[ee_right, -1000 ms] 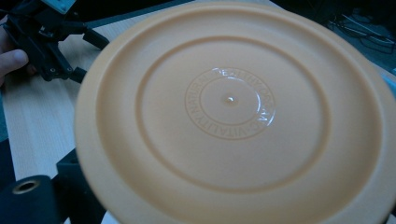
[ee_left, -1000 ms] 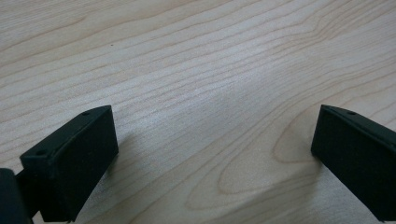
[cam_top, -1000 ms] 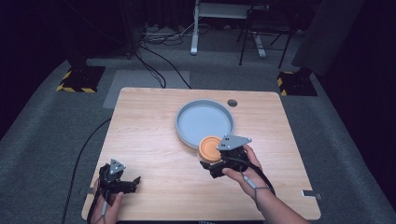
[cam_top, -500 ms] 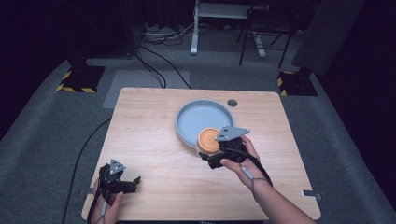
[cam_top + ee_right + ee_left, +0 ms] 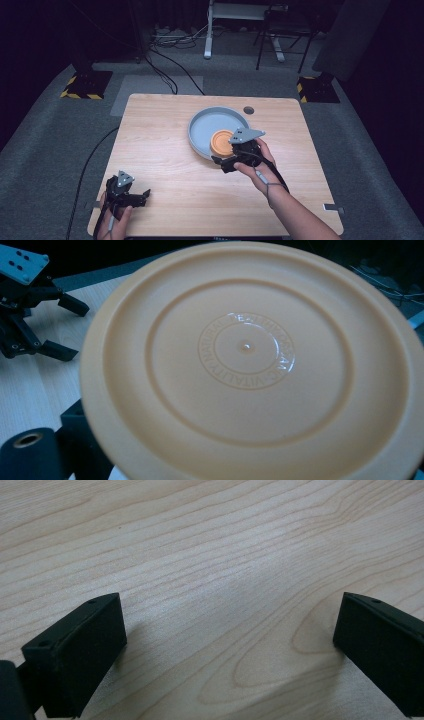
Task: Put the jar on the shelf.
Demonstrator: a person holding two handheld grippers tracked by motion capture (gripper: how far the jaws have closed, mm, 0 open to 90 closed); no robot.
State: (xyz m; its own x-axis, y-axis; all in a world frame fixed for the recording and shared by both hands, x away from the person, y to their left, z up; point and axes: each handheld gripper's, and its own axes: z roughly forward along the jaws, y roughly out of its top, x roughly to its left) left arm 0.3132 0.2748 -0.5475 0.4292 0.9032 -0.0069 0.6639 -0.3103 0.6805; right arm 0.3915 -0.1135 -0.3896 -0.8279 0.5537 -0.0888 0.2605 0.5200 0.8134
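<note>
Step in hand: the right gripper (image 5: 223, 164) carries a small round orange plastic plate (image 5: 223, 142) over the near right part of a larger round grey-blue plastic plate (image 5: 200, 131); by my reading this is the placing or stacking stage, the small plate not yet let go.

Orange plate: in the right gripper view it (image 5: 255, 360) is tilted up towards the camera, its underside showing raised rings and embossed lettering round the centre. From the high view I cannot tell whether its far edge touches the grey-blue plate or hangs just above it.

Right gripper: clamped on the near edge of the orange plate; a black jaw block peeks out under the rim at lower left in its own view.

Left gripper: it (image 5: 141, 195) rests at the near left corner of the light wooden table (image 5: 160, 130), well apart from both plates. Its jaws stand wide apart with nothing between them, bare wood grain (image 5: 225, 580) in the gap.

Grey-blue plate: centre right of the table, towards the far side, near a dark round hole (image 5: 248, 110) in the tabletop.

Next move, as I judge it: level the orange plate, lower it flat inside the grey-blue rim, then part the jaws and draw back towards the near edge without dragging it.

Risk: releasing while tilted could let it slide off-centre.
</note>
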